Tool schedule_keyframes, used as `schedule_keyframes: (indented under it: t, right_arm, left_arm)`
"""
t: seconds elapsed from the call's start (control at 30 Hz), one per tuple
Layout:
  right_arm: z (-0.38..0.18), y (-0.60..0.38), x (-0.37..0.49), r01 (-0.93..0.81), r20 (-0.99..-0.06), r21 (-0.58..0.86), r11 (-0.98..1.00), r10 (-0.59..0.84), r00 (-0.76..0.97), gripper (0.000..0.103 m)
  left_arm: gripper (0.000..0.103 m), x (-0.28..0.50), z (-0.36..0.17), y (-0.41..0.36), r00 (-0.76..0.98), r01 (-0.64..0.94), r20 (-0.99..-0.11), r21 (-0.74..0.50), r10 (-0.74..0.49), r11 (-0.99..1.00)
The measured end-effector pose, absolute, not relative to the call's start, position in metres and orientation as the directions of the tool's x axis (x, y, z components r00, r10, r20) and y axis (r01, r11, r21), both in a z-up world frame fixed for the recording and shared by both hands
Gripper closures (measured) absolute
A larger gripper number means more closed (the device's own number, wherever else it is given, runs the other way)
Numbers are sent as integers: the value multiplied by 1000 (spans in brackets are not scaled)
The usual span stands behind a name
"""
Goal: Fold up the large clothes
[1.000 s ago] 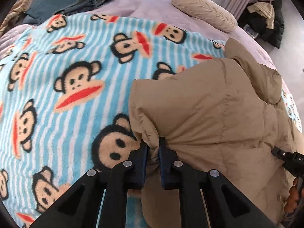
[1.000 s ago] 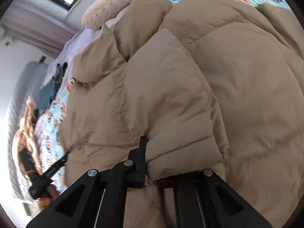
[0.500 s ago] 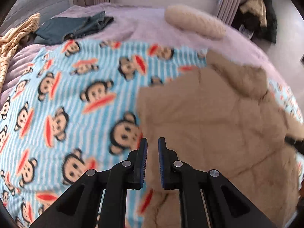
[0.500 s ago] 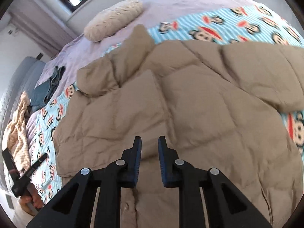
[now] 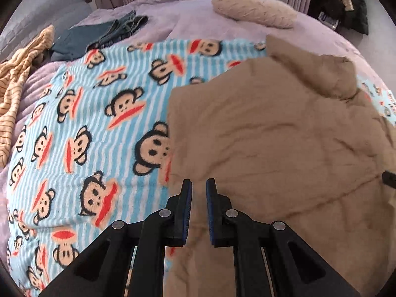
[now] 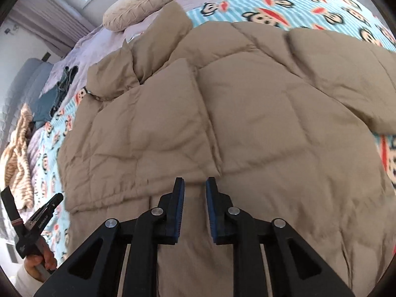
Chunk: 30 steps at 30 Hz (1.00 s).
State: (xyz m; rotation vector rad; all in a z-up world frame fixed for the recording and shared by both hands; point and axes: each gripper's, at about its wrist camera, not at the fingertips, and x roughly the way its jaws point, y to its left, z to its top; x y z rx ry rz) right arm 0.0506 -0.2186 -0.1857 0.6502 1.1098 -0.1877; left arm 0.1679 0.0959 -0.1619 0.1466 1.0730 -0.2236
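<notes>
A tan puffer jacket (image 5: 284, 143) lies spread on the monkey-print blanket (image 5: 86, 123) on the bed. In the right wrist view the jacket (image 6: 247, 123) shows one sleeve folded across its body and the other lying out to the right. My left gripper (image 5: 198, 185) is open and empty above the jacket's left edge. My right gripper (image 6: 194, 184) is open and empty above the jacket's lower middle. The left gripper (image 6: 47, 210) also shows at the lower left of the right wrist view, beside the bed.
A cream pillow (image 5: 255, 7) lies at the head of the bed. Folded jeans (image 5: 99, 34) and a striped yellow garment (image 5: 17, 74) lie at the far left. Dark clothes (image 5: 341, 0) are piled past the bed at the back right.
Both grippers let go of the jacket and opened. Both pulled back and up from it. The folded sleeve now lies flat on the jacket's body.
</notes>
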Motion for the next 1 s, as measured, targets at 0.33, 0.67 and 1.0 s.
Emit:
schedule_keyframes:
  t: [0.33, 0.67, 1.0]
  right_arm:
    - [-178, -258, -23, 566, -878, 433, 702, 186, 441, 36]
    - [-172, -311, -84, 637, -864, 466, 613, 161, 477, 25]
    - [-175, -369, -129, 687, -846, 499, 529, 124, 519, 24]
  left_arm:
    - [90, 114, -159, 24, 314, 335, -925, -106, -216, 936]
    - [90, 79, -167, -54, 219, 433, -947, -123, -237, 893]
    - [1, 49, -157, -120, 254, 512, -941, -67, -225, 857]
